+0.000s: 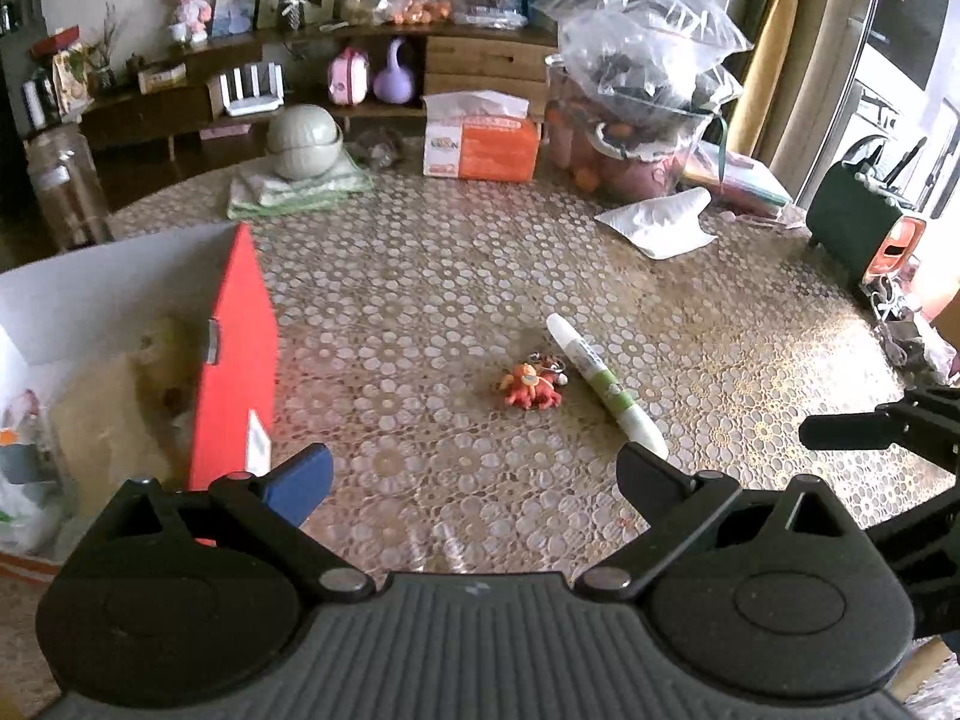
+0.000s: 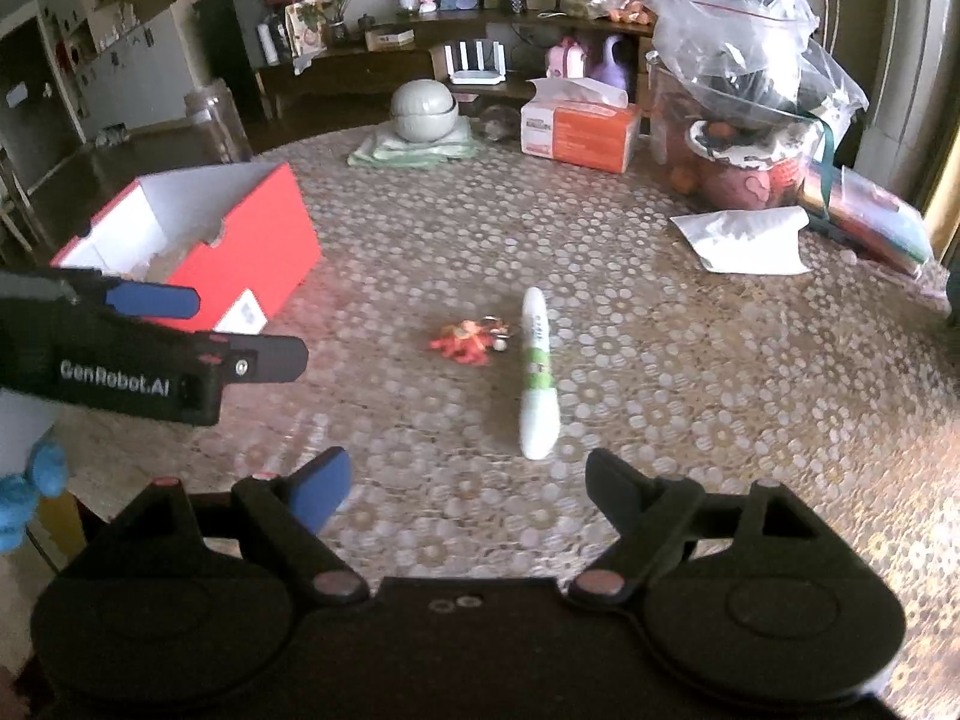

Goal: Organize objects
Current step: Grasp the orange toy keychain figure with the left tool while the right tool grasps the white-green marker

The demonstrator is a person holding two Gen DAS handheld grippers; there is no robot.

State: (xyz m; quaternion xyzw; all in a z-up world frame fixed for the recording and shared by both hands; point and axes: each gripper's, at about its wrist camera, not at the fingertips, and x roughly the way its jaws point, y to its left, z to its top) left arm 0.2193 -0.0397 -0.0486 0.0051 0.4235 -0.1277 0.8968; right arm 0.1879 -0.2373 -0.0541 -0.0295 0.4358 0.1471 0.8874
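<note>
Here, the left gripper (image 1: 474, 480) is hovering low over the lace-covered table (image 1: 456, 276), fingers spread wide with nothing between them. The right gripper (image 2: 465, 483) is hanging likewise, fingers apart and empty. In the left wrist view, a white-and-green tube (image 1: 606, 387) is lying flat at about one o'clock, with an orange keychain toy (image 1: 529, 385) just beside it at twelve. An open red box (image 1: 231, 354) is sitting at ten o'clock, well apart from both items.
</note>
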